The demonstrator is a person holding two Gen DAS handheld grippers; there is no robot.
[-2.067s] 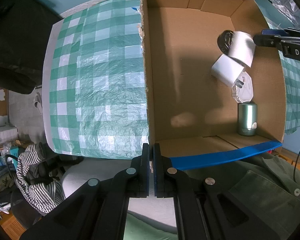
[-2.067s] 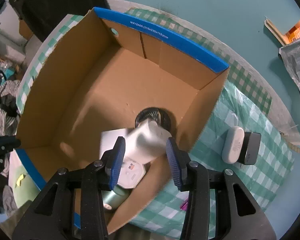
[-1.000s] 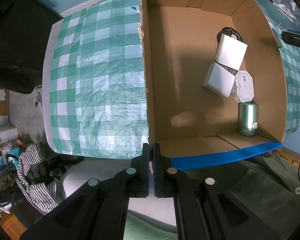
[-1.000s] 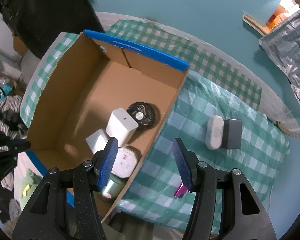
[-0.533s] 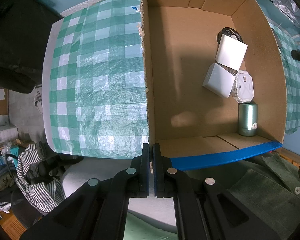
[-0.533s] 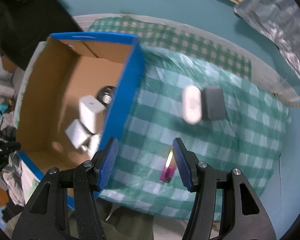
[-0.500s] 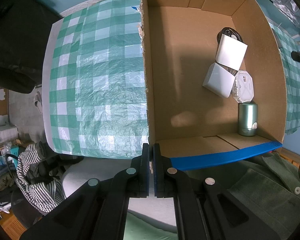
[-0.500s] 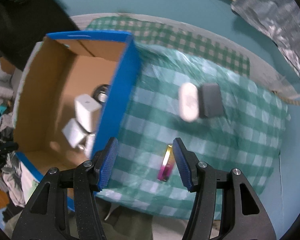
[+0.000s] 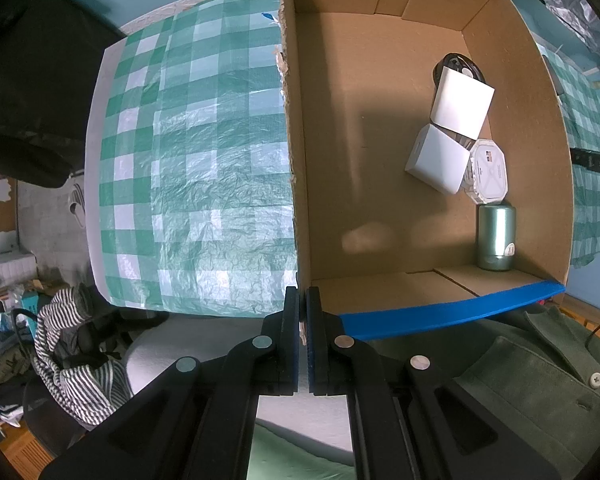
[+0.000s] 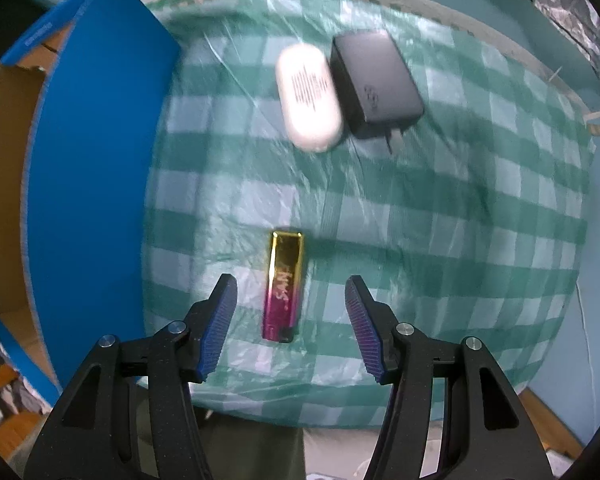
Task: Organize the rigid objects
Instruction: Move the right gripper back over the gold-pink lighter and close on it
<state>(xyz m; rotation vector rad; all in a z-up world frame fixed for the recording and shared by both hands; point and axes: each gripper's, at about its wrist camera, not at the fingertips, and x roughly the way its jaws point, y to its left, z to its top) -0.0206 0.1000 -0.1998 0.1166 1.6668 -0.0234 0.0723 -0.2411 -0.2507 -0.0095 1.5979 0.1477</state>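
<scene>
The right gripper (image 10: pixel 290 322) hangs over the green-and-white checked plastic tablecloth (image 10: pixel 440 220), its jaws standing apart with nothing pressed between them; the slim gold-to-magenta metallic bar, probably a lighter (image 10: pixel 284 286), lies flat between the fingertips but clear of both pads. The left gripper (image 9: pixel 303 320) is closed on the near corner of the open brown cardboard box with blue-taped rim (image 9: pixel 452 312), pinching its wall.

The likely trouble is the bar itself — thin, glossy and low on a slippery, crinkled cloth. If the pads close too high they could skid off its top or nip the plastic sheet with it; if the gripper sits off-centre, the bar may pivot and squirt out sideways toward the box, whose blue wall stands just to its left.

Beyond the bar, farther from the box's near corner, a white rounded oblong case (image 10: pixel 309 96) and a dark grey plug-in power adapter (image 10: pixel 376 80) lie side by side, touching or nearly so. Inside the box, against its right wall, sit two white cube chargers (image 9: pixel 462 104), an octagonal white piece (image 9: pixel 488 172), a black round object (image 9: pixel 456 64) and a pale green cylinder (image 9: pixel 495 236).
</scene>
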